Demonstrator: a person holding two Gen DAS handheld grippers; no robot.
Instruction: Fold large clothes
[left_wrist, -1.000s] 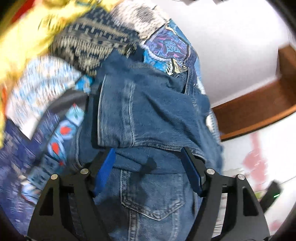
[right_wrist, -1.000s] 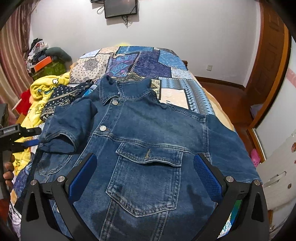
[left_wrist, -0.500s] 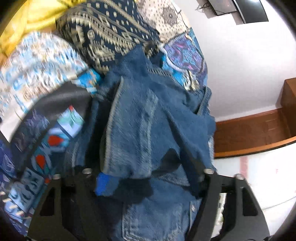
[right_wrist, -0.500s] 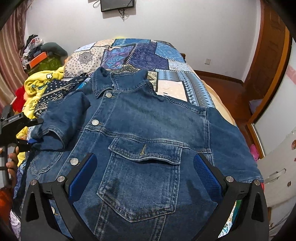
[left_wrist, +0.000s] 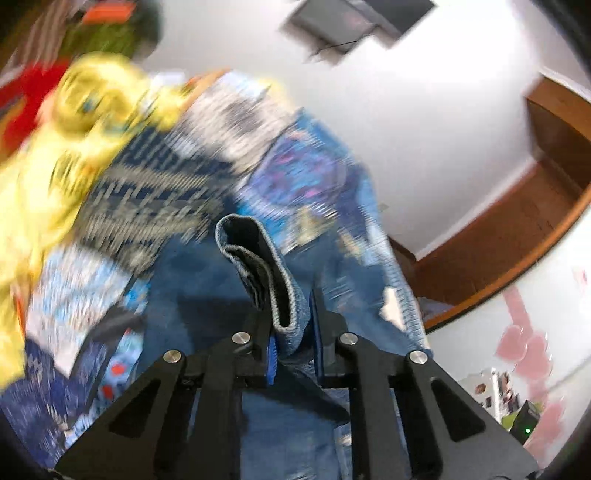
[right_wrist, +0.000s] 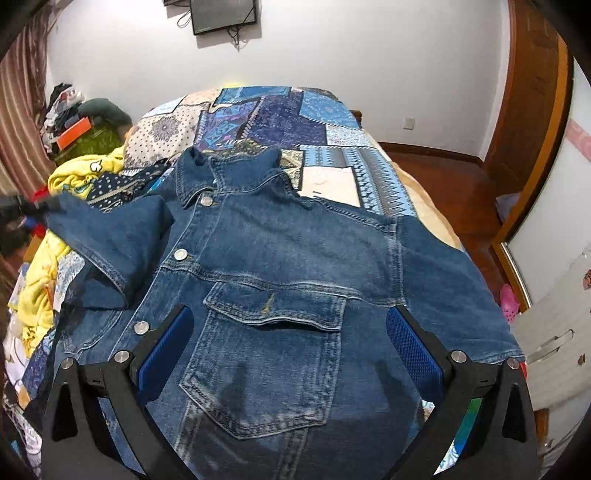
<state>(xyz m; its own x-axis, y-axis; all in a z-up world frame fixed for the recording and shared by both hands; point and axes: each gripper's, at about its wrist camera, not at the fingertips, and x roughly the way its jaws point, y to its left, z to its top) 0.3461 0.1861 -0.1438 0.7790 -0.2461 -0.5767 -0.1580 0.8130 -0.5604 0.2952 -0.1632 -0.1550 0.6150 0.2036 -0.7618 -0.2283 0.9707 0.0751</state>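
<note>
While the left wrist view is heavily smeared by motion, the left gripper (left_wrist: 291, 325) reads clearly enough: its fingers are pinched on a bunched sleeve cuff (left_wrist: 258, 266) of the denim jacket (left_wrist: 207, 280), the doubled hem standing up between them. Only a narrow edge of cloth sits in the grip. Denim is stiff and heavy, so a quick swing could likely pull the cuff out, dropping the sleeve short of the fold line. The yellow garment (left_wrist: 48, 173) and the patterned cloth (left_wrist: 147, 192) lie close behind; a wide arc might snag or drag them onto the jacket.

From the right wrist view, the right gripper (right_wrist: 290, 343) hangs above the chest pocket (right_wrist: 266, 354) with fingers spread wide, gripping nothing. The jacket lies face up on the patchwork bed (right_wrist: 280, 118), collar (right_wrist: 229, 173) toward the far wall, its left sleeve raised and doubled toward the front buttons. Nothing pins the body. A pull on that sleeve may therefore slide or skew the whole jacket toward the bed's left edge and wrinkle the placket. The right sleeve (right_wrist: 454, 288) droops over the bed's right side; its weight could tug the shoulder off square once folding goes on.
</note>
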